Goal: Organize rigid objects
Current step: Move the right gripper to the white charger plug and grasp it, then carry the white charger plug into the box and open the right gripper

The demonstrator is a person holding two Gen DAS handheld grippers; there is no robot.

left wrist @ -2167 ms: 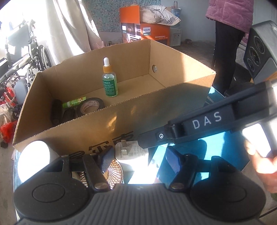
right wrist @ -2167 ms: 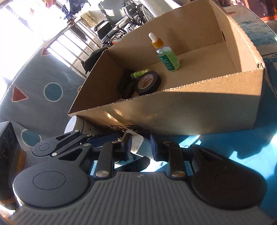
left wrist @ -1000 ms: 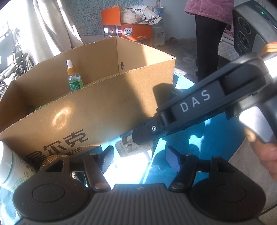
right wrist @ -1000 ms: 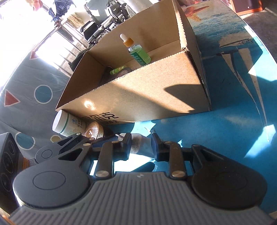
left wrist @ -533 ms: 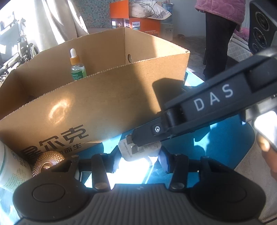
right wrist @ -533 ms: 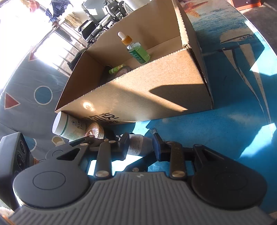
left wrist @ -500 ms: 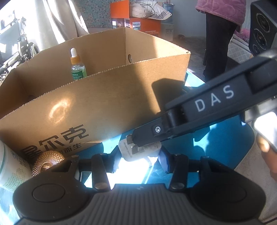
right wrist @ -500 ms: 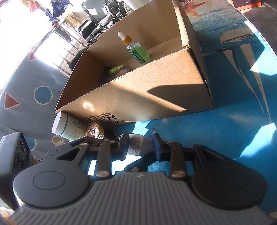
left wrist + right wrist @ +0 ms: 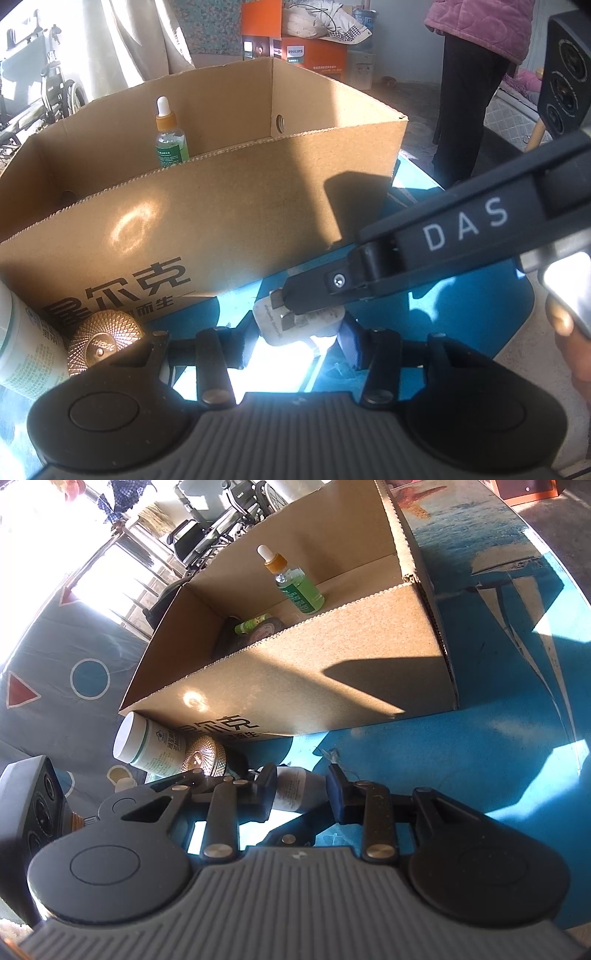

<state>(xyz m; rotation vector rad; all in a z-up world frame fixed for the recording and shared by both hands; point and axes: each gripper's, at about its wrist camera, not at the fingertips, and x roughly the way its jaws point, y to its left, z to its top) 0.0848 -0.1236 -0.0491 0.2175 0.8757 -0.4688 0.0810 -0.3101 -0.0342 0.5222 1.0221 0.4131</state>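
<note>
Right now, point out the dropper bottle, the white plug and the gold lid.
dropper bottle [image 9: 170,146]: left wrist view, on its green label.
white plug [image 9: 301,325]: left wrist view, on its pronged face.
gold lid [image 9: 105,341]: left wrist view, on its ribbed top.

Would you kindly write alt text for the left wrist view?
Both grippers grip one white plug adapter on a blue table: the left gripper from below, the right gripper reaching in from the right. Behind stands an open cardboard box holding an upright green dropper bottle.
</note>
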